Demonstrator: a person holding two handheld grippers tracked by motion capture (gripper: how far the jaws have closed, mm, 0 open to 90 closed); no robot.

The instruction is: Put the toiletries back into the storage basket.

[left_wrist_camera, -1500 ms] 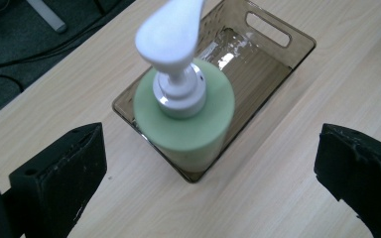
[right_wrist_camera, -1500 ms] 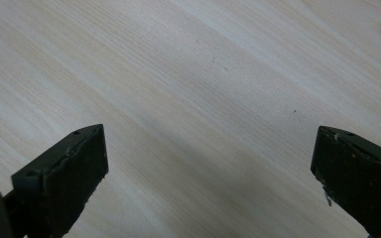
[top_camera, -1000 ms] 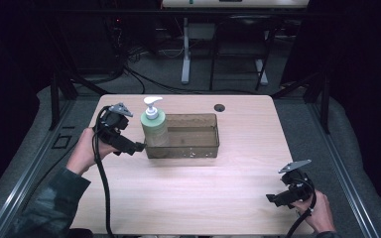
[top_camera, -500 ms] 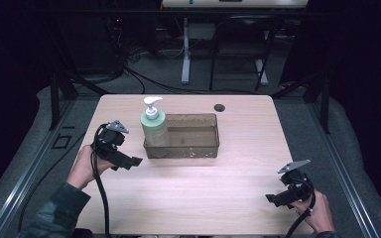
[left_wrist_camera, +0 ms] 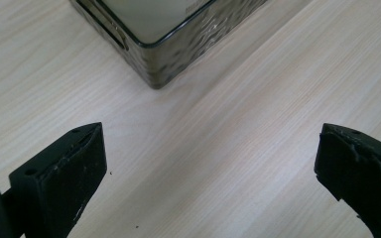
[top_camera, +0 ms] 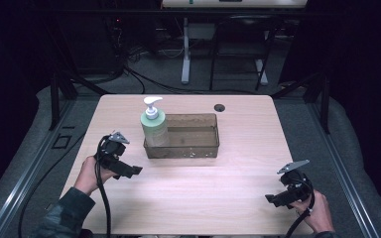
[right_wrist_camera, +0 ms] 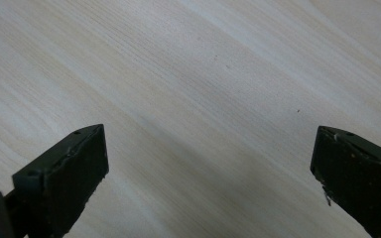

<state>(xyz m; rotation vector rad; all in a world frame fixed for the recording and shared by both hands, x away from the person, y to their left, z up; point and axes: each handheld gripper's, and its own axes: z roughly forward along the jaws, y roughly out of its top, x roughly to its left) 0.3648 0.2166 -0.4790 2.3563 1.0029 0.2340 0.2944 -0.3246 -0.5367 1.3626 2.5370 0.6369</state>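
Left tool (top_camera: 129, 170), spread, has withdrawn from bin (top_camera: 181, 149), whose top is cropped.

High view looks forward and down from above the person's side, taking in the whole table (top_camera: 188, 198). Left gripper view sits close over the wood, facing a corner of the tray (left_wrist_camera: 178, 54), shared with high view (top_camera: 151, 151). Right gripper view: close-up on bare tabletop.

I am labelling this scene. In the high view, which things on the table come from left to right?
left gripper → soap bottle → tray → right gripper
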